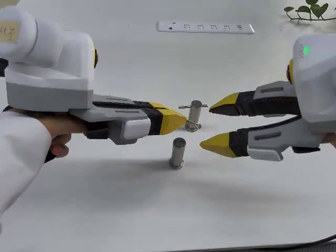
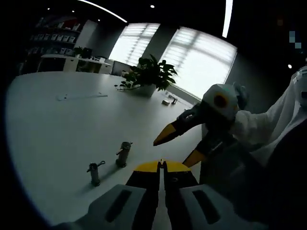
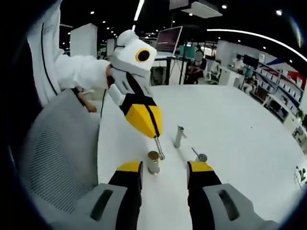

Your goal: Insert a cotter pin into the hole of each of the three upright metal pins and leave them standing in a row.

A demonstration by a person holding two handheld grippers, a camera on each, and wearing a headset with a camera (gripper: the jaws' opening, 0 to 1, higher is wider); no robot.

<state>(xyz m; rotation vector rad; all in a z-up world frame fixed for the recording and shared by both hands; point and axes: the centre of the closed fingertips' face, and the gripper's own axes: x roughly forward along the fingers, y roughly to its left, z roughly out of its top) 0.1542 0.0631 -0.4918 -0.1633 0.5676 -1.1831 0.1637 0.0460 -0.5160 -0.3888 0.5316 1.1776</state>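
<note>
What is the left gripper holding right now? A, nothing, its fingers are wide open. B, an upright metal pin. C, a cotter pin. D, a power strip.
C: in the right gripper view the left gripper has its fingers shut on a thin cotter pin that sticks out from their tips, close to the nearest metal pin.

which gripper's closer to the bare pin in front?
Left, it seems. The left gripper hangs just above the bare pin, its cotter pin by the top; the right gripper stands off to the right.
</note>
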